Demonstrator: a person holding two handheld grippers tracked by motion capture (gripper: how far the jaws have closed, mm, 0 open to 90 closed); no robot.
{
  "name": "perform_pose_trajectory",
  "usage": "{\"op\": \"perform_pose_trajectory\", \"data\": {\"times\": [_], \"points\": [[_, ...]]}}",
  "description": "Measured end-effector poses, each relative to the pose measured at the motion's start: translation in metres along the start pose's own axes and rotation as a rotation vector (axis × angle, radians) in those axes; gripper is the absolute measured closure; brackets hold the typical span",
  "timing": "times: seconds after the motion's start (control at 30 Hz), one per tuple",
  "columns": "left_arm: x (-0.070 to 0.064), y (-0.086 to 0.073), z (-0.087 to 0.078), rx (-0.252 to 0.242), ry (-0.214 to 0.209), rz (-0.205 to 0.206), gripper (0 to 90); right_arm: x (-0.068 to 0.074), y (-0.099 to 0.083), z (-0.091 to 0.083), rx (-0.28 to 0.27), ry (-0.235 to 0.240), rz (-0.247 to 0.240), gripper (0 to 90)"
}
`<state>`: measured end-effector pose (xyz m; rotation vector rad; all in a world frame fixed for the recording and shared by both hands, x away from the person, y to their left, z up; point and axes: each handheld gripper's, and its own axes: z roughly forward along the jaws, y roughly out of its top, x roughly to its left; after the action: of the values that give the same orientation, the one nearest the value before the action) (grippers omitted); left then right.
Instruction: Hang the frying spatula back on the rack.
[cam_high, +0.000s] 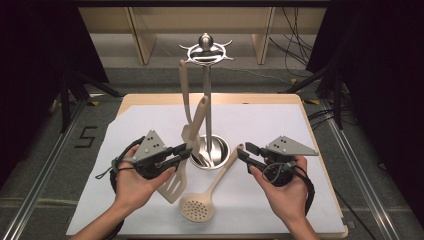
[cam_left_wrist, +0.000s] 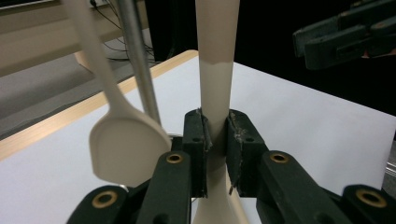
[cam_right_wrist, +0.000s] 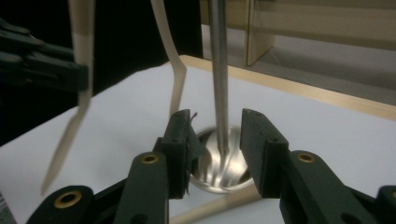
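A metal utensil stand (cam_high: 208, 100) rises from its round base (cam_high: 220, 150) at the table's middle. A beige spoon (cam_high: 185, 90) hangs from the stand's top hooks, and its head (cam_left_wrist: 126, 149) is close to my left jaws. My left gripper (cam_high: 184, 153) is shut on the handle of a beige slotted turner (cam_high: 172, 186), which stands tilted with its handle toward the stand. The jaws clamp that handle (cam_left_wrist: 215, 84). My right gripper (cam_high: 244, 151) is open beside the base, above the handle of a beige skimmer (cam_high: 197, 207) lying flat. Between its jaws (cam_right_wrist: 217, 126) I see the pole (cam_right_wrist: 218, 70).
A white sheet (cam_high: 280, 125) covers the wooden table (cam_high: 320, 150). Dark curtains hang at both sides, and wooden frames and cables lie beyond the far edge. The left gripper (cam_right_wrist: 37, 65) with the turner (cam_right_wrist: 77, 93) sits across from my right jaws.
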<state>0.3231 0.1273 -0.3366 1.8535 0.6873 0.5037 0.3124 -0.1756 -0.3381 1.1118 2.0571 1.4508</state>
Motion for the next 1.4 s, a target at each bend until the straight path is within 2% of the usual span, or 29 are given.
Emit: {"op": "perform_pose_trajectory", "data": {"times": [0.07,0.17,0.4,0.43,0.47,0.5,0.53,0.7,0.73,0.77,0.87,1.07,1.17,1.2,1.3,1.37,1.4], "points": [[-0.003,0.002,0.005,0.006,-0.014,0.006,78.2,0.004,0.004,-0.001,-0.02,0.023,-0.003,64.2],[-0.006,0.004,0.011,0.021,-0.023,0.024,78.1,0.012,0.013,-0.001,-0.042,0.033,-0.045,64.1],[-0.013,0.008,0.021,0.036,-0.032,0.044,78.1,0.032,0.034,0.006,-0.075,0.075,-0.06,63.0],[-0.014,0.008,0.023,0.038,-0.034,0.043,78.1,0.033,0.038,0.01,-0.086,0.088,-0.085,62.5],[-0.015,0.008,0.023,0.038,-0.036,0.044,78.1,0.035,0.04,0.01,-0.084,0.085,-0.075,61.9],[-0.015,0.008,0.024,0.04,-0.038,0.045,78.1,0.034,0.042,0.012,-0.103,0.075,-0.093,61.5],[-0.016,0.008,0.025,0.04,-0.042,0.042,78.1,0.036,0.042,0.012,-0.089,0.083,-0.063,61.4],[-0.019,0.009,0.027,0.049,-0.051,0.057,78.1,0.034,0.049,0.017,-0.119,0.081,-0.052,60.4],[-0.019,0.009,0.027,0.046,-0.051,0.054,78.1,0.034,0.05,0.017,-0.127,0.095,-0.036,60.6],[-0.019,0.01,0.027,0.044,-0.05,0.052,78.1,0.034,0.051,0.018,-0.13,0.095,-0.048,61.0],[-0.021,0.011,0.026,0.045,-0.055,0.062,78.1,0.035,0.053,0.016,-0.124,0.081,-0.022,62.3],[-0.022,0.011,0.027,0.039,-0.06,0.061,78.1,0.033,0.058,0.019,-0.14,0.101,-0.034,66.9],[-0.022,0.011,0.027,0.039,-0.06,0.06,78.0,0.035,0.058,0.018,-0.139,0.101,-0.017,68.5],[-0.022,0.012,0.027,0.04,-0.061,0.061,78.0,0.034,0.059,0.018,-0.147,0.096,-0.03,69.1],[-0.021,0.013,0.028,0.036,-0.066,0.068,77.9,0.035,0.06,0.017,-0.146,0.121,-0.003,71.6],[-0.021,0.015,0.029,0.035,-0.076,0.064,77.8,0.035,0.061,0.017,-0.156,0.159,0.001,74.0],[-0.02,0.016,0.029,0.033,-0.085,0.057,77.8,0.035,0.062,0.016,-0.161,0.171,0.02,74.8]]}}
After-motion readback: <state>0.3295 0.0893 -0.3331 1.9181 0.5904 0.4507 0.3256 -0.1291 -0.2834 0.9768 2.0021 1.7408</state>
